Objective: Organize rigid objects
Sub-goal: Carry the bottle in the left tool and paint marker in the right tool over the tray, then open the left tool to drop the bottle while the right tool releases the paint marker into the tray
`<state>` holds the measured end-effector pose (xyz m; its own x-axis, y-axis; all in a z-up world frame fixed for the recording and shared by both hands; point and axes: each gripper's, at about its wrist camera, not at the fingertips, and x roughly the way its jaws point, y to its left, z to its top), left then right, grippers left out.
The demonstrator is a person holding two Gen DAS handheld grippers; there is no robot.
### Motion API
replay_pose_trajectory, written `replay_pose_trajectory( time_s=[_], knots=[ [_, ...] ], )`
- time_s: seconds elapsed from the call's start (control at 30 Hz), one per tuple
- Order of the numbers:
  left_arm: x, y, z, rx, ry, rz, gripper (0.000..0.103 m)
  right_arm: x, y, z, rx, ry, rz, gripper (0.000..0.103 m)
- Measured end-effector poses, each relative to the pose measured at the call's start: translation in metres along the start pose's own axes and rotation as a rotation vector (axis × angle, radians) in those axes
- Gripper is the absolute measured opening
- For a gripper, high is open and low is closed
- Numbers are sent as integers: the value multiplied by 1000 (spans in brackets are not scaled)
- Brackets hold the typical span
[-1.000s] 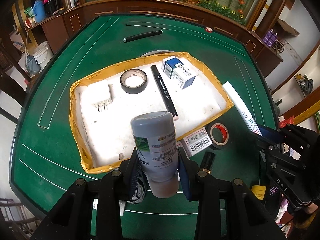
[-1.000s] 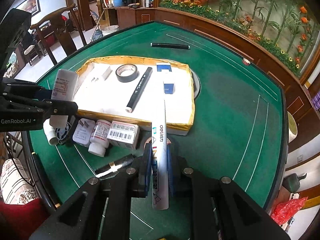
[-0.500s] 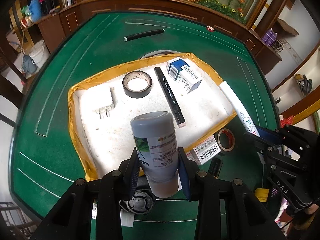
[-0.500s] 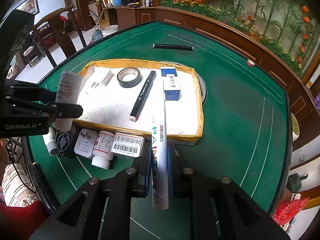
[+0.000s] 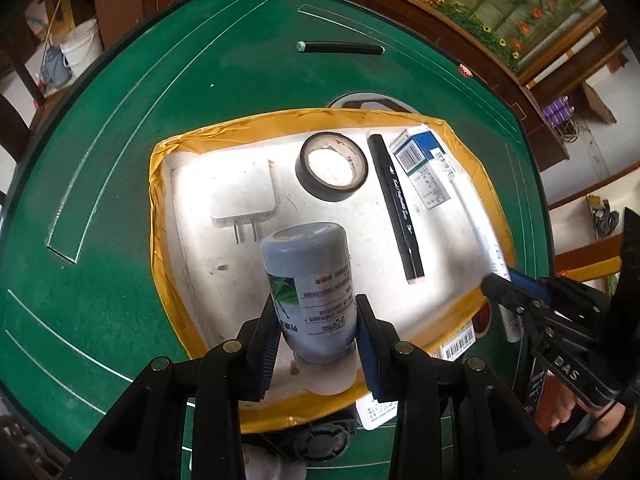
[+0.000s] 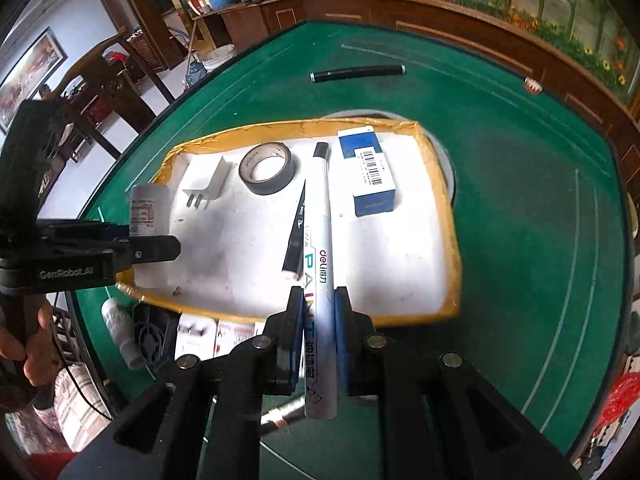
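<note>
Now left gripper (image 5: 316,328) clamps bottle (image 5: 310,284) above tray (image 5: 160,216), near edge, ready to set beside charger (image 5: 242,192). Right gripper (image 6: 318,316) clamps paint pen (image 6: 320,264) lengthwise over tray, parallel to black marker (image 6: 296,236).

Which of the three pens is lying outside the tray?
The dark pen alone on the green felt beyond the tray. The black marker lies inside; the white paint pen is in the right gripper.

Green table (image 5: 120,184), yellow-rimmed white tray (image 5: 158,216)
</note>
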<state>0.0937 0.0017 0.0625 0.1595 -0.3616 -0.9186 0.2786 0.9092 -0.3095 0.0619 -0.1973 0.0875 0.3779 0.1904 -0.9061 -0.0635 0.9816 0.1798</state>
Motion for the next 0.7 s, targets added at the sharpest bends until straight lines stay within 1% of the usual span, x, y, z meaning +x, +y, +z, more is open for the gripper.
replay_pose_trajectory(
  time_s=[0.13, 0.27, 0.47, 0.6, 0.7],
  knots=[
    [8, 0, 5, 9, 23, -16, 37, 18, -4, 12, 42, 32, 21, 14],
    [20, -7, 9, 29, 45, -40, 37, 32, -1, 21, 45, 54, 21, 14],
    [48, -13, 22, 33, 92, -39, 37, 49, -1, 30, 58, 75, 0, 14],
    [54, -21, 27, 67, 94, -28, 37, 58, -5, 32, 84, 89, -14, 14],
    [56, -24, 30, 80, 91, -25, 37, 62, -6, 34, 97, 80, -17, 14]
  ],
)
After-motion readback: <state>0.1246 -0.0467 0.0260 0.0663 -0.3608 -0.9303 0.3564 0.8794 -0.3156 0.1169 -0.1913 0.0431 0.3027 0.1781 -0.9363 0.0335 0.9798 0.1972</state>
